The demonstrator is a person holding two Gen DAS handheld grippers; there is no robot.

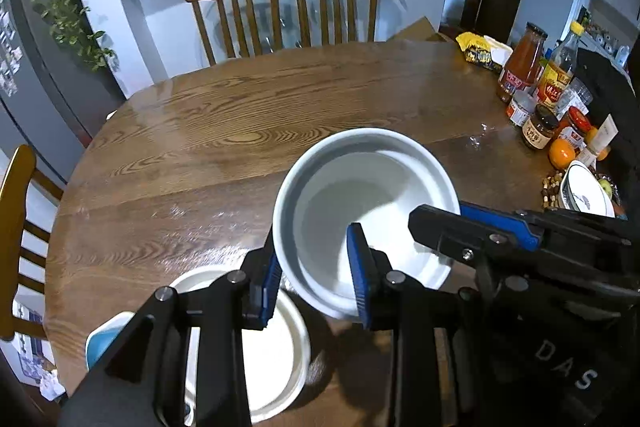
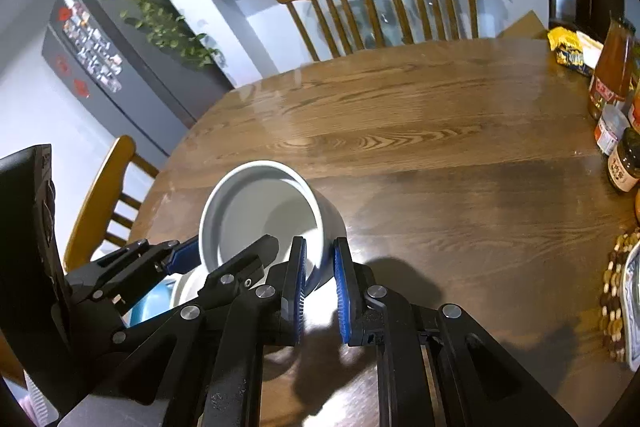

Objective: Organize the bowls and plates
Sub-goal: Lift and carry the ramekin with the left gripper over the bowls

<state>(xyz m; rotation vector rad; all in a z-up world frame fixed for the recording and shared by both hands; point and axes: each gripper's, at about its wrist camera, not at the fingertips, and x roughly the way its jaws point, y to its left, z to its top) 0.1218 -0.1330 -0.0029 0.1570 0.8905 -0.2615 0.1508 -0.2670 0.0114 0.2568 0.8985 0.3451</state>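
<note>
We hold the bowl (image 1: 366, 219) tilted above the worktop (image 1: 240, 131), the left hand-held gripper (image 1: 316, 275) clamped on its near rim and the right hand-held gripper (image 2: 320, 287) on its wall. The plate (image 1: 276, 355) lies just below-left, nearer the left one, so we judge the bowl goes down there.

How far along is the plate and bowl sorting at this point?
Done: nothing visibly stacked yet. In hand: both the left hand-held gripper and right hand-held gripper clamp the white bowl's rim, tilted above the table. Left: seating it on the white plate below, probably.
</note>
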